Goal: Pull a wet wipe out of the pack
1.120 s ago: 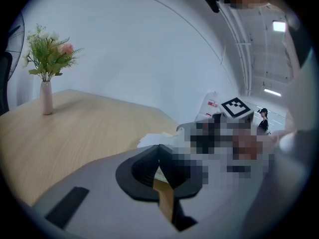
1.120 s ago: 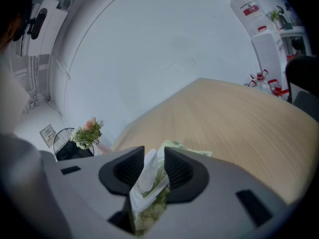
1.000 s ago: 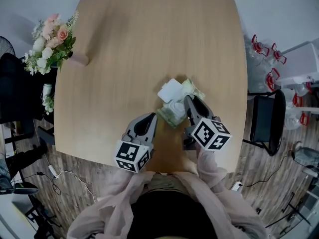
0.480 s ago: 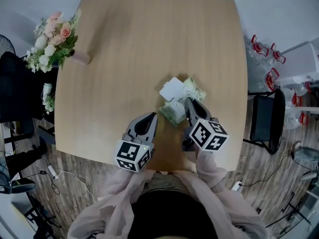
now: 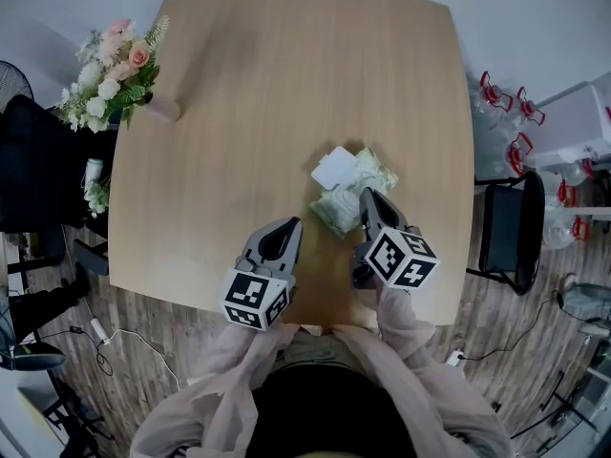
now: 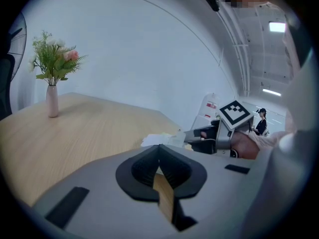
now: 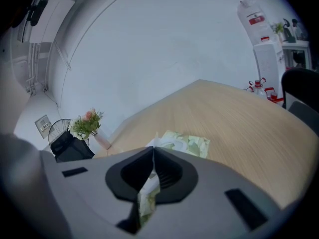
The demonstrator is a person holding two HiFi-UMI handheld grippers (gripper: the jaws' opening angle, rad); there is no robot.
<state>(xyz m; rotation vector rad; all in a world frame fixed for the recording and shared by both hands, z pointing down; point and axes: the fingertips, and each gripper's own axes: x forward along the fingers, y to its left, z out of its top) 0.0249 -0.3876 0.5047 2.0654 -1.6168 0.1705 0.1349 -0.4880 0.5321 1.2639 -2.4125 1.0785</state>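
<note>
Right gripper jaws have just been closing and now pinch the wet wipe rising from the pack at their tips. Left gripper is alongside, clenched and empty.

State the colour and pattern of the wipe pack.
The pack is pale green with a mottled cream print; clearest in the right gripper view.

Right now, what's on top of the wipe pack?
An open white lid and a bunched wipe; the right gripper's jaws have just closed on it. The pack's opening underneath is covered.
</note>
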